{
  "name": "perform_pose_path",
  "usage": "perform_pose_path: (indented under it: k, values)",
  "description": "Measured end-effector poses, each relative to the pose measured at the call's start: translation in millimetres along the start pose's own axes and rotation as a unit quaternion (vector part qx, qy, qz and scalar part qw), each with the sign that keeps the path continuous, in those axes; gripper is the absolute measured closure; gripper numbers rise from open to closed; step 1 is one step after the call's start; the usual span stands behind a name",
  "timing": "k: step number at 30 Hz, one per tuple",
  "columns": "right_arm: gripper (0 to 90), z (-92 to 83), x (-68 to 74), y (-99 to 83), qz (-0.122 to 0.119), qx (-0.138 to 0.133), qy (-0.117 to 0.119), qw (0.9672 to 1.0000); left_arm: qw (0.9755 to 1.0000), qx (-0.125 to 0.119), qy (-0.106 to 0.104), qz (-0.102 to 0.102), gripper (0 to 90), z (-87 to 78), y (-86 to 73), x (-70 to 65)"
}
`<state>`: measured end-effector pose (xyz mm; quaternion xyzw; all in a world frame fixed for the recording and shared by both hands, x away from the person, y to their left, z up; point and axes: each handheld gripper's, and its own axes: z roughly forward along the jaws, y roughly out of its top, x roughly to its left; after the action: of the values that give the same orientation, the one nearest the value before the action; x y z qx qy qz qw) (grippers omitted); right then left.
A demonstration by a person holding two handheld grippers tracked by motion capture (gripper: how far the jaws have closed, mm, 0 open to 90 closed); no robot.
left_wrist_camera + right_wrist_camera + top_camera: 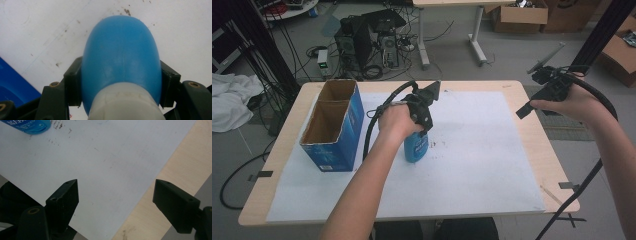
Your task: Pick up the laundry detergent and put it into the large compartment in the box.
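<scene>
A blue plastic bottle stands upright on the white sheet near the middle of the table. My left gripper comes down on it from above and is shut on its upper body. In the left gripper view both black jaws press the sides of the blue bottle, just below its white neck, with my left gripper centred on it. My right gripper hangs in the air over the table's right edge, open and empty. In its own view my right gripper looks down on bare sheet, with the bottle's base far off.
A tall blue cardboard box, open at the top with two compartments, stands left of the bottle. The wooden table edge runs beside the sheet on the right. Computer gear, cables and cartons lie on the floor beyond the table.
</scene>
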<state>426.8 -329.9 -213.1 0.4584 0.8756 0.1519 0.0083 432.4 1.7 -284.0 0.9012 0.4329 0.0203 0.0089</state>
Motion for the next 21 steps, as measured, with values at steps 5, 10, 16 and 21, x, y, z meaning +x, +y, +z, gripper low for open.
perform_pose_path:
  k: [5, 10, 16, 21]
  values:
    - [21.2, -0.3, -0.4, 0.8, -0.001, -0.001, 0.0, 1.0, 1.0, 0.003, 0.002, -0.007, 38.2, -11.7, 0.5, 3.4]
    - [21.4, -1.1, -0.7, 2.5, -0.001, -0.002, 0.0, 1.0, 0.9999, 0.001, 0.001, -0.017, 38.3, -29.9, -1.1, 9.7]
    - [21.4, -1.1, -0.5, 4.4, -0.002, -0.002, 0.0, 1.0, 0.998, -0.01, -0.015, -0.06, 38.3, -72.1, -9.5, 28.9]
    - [21.5, -0.5, 0.3, 6.1, -0.002, -0.002, 0.002, 1.0, 0.996, -0.019, -0.008, -0.087, 38.3, -103.0, -21.1, 44.2]
